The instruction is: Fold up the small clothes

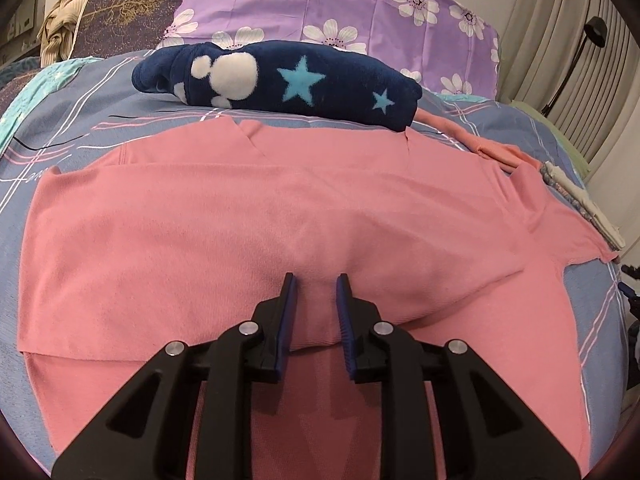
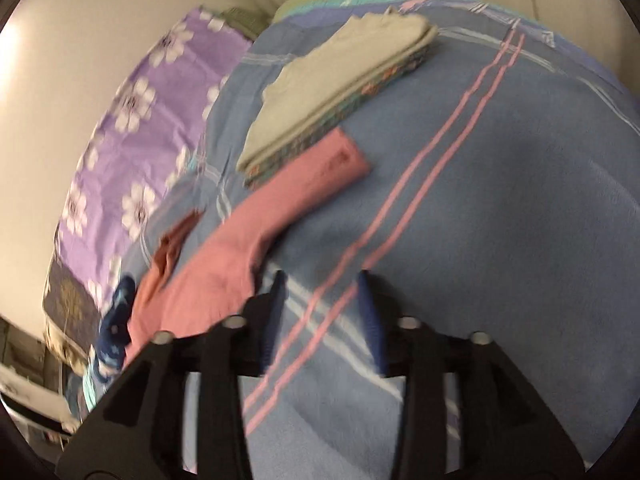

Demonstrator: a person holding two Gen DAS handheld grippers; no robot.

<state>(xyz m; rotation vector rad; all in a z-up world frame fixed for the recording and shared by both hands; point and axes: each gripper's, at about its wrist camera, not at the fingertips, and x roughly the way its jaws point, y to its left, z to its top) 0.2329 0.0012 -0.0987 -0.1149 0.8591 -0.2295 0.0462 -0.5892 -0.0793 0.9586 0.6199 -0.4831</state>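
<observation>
A pink top [image 1: 256,216] lies spread on the blue striped bed cover [image 1: 132,128], its lower part folded up over the body. My left gripper [image 1: 316,284] is open, its jaws apart, low over the folded edge near the garment's middle, holding nothing. In the right wrist view, which is blurred, one pink sleeve [image 2: 280,200] stretches across the cover. My right gripper [image 2: 320,280] is open and empty over bare cover [image 2: 500,200], just right of the sleeve.
A folded navy fleece with stars [image 1: 280,80] lies behind the pink top. A stack of folded grey clothes [image 2: 340,80] sits beyond the sleeve. Purple flowered pillows [image 1: 340,12] line the back, with a curtain [image 1: 560,40] at the right.
</observation>
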